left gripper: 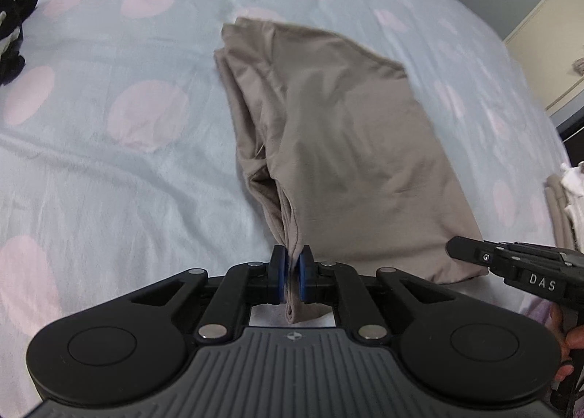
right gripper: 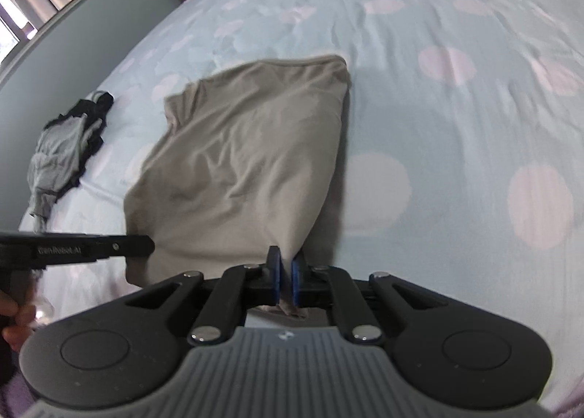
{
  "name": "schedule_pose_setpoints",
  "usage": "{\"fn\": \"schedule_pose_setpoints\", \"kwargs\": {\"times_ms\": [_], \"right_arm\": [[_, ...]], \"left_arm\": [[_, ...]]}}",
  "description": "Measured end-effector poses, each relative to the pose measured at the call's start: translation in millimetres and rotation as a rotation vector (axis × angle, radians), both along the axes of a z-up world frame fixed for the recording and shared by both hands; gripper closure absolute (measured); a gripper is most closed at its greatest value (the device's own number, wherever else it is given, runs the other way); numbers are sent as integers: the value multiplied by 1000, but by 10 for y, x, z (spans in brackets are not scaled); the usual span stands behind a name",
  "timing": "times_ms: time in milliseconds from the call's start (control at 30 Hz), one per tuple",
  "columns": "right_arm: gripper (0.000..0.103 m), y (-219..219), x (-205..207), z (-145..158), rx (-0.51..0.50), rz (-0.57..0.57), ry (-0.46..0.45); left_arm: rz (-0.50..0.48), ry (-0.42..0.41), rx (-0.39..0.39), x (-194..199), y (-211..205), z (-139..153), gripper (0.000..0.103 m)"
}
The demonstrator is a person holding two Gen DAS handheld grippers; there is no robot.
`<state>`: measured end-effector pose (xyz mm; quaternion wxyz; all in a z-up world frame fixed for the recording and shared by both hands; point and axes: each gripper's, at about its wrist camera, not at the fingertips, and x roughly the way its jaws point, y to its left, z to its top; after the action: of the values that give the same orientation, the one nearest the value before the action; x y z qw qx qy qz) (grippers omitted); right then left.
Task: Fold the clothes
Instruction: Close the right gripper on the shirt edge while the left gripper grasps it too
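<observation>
Far to the left, a heap of dark and grey clothes (right gripper: 69, 140) lies crumpled on the pale blue bedsheet (left gripper: 109, 162) with its pink spots, well apart from the work, presumably waiting its turn or simply set aside; the pictures cannot say which. Next comes the left gripper (left gripper: 291, 274), its blue pads closed tight on the near left corner of the taupe garment (left gripper: 346, 133); several layers of cloth are bunched between them, with a tail hanging below the pinch. The garment itself sits mid-bed, already doubled into a rough rectangle, its near edge raised off the sheet while the far edge rests down. Holding both near corners at once keeps that edge taut and level, which is what a clean crease needs. Further right, the right gripper (right gripper: 285, 275) is likewise clamped on the other near corner, a scrap of fabric poking out beneath its pads. By my judgement this grip suits either carrying the near edge over for another fold or lifting the folded piece away. At the far right edge, a pale stack of cloth (left gripper: 564, 199) sits on the bed, only partly in view
</observation>
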<state>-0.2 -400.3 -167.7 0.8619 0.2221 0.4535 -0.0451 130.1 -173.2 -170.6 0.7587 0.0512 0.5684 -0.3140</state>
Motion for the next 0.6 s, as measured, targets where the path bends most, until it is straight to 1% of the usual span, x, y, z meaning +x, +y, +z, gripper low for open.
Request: {"fn": "schedule_pose_setpoints", "kwargs": {"times_ms": [67, 133, 167, 200, 267, 300, 333, 400, 467, 533, 600], "right_arm": [[96, 7, 12, -49, -4, 4, 12], [96, 13, 24, -97, -8, 8, 24], [96, 17, 30, -121, -10, 10, 30], [95, 20, 36, -146, -12, 12, 36], [89, 1, 31, -136, -21, 13, 40], [89, -13, 16, -121, -32, 12, 40], [89, -28, 3, -93, -46, 11, 32], [86, -64, -18, -20, -72, 4, 8], [74, -111, -24, 61, -94, -11, -20], [70, -151, 18, 123, -107, -26, -46], [70, -176, 75, 163, -112, -32, -66]], "left_arm": [[10, 10, 23, 15, -5, -37, 96], [24, 16, 37, 26, 1, -52, 88], [33, 14, 36, 28, 17, -38, 86], [43, 12, 35, 30, 33, -25, 82], [70, -5, 19, 28, 83, 49, 78], [84, -17, 2, 25, 115, 104, 73], [98, -30, -22, 20, 151, 170, 63], [125, -60, -71, 5, 229, 294, 49], [140, -106, -86, 23, 245, 401, 49], [156, -156, -90, 78, 233, 491, 49], [164, -178, -103, 159, 214, 522, 49]]}}
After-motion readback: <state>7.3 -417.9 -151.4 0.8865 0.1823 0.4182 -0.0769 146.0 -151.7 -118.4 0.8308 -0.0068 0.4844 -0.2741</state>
